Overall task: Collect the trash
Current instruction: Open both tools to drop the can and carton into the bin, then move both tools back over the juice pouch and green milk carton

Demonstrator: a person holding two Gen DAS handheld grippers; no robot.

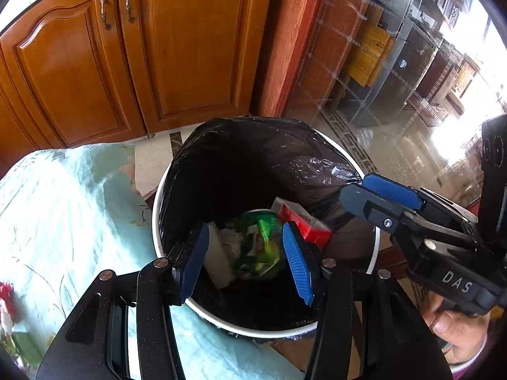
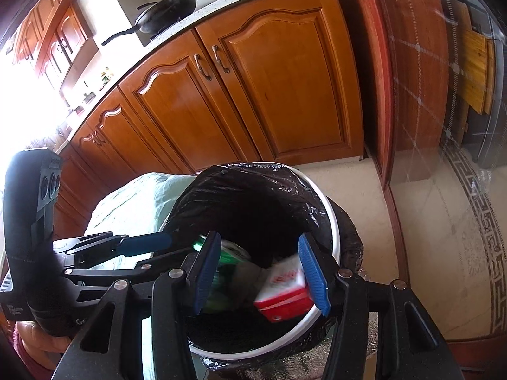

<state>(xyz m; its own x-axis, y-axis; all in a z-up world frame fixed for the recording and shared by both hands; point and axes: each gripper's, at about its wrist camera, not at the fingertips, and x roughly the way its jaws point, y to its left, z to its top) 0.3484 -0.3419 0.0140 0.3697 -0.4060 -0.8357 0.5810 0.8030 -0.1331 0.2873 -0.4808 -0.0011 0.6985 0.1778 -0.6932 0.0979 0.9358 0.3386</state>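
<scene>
A white trash bin (image 1: 154, 221) lined with a black bag (image 1: 253, 158) stands on the floor beside the table. Inside lie a green wrapper (image 1: 263, 243), white crumpled paper (image 1: 221, 253) and a red-and-white box (image 1: 304, 221). My left gripper (image 1: 245, 259) hangs open and empty over the bin's near rim. My right gripper (image 2: 259, 272) is open over the bin (image 2: 332, 221); the red-and-white box (image 2: 285, 291) is blurred, below its fingers, inside the bag (image 2: 253, 196). The right gripper also shows in the left wrist view (image 1: 370, 191), and the left gripper in the right wrist view (image 2: 149, 243).
A table with a pale green flowered cloth (image 1: 69, 209) sits left of the bin, with a red scrap (image 1: 4, 297) at its near left edge. Wooden kitchen cabinets (image 1: 126, 63) stand behind. A glass partition (image 1: 364, 79) and tiled floor (image 2: 427, 237) lie to the right.
</scene>
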